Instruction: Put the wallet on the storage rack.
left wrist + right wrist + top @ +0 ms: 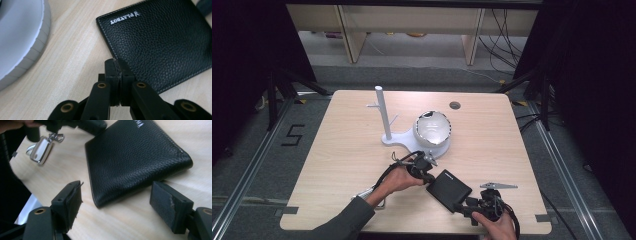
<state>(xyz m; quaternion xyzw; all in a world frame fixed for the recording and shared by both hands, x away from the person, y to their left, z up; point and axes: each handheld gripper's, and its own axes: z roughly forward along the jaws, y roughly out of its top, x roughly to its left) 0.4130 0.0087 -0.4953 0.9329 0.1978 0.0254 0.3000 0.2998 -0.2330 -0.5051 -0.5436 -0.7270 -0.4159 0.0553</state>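
1. The black wallet lies flat at the table's 5 o'clock; the right gripper, jaws wide apart, straddles its corner.
2. The left gripper, jaws pressed together and empty, sits at the wallet's 10 o'clock edge.
3. Risk: closing on a flat corner may just shove the wallet.

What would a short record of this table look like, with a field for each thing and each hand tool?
table: light wood
wallet: black leather, flat, closed, near front edge
white stand: post with pegs on a round base
bowl: white, tilted on the stand's base
left gripper: fingers shut, tips at the wallet's edge
right gripper: fingers open, either side of the wallet's corner
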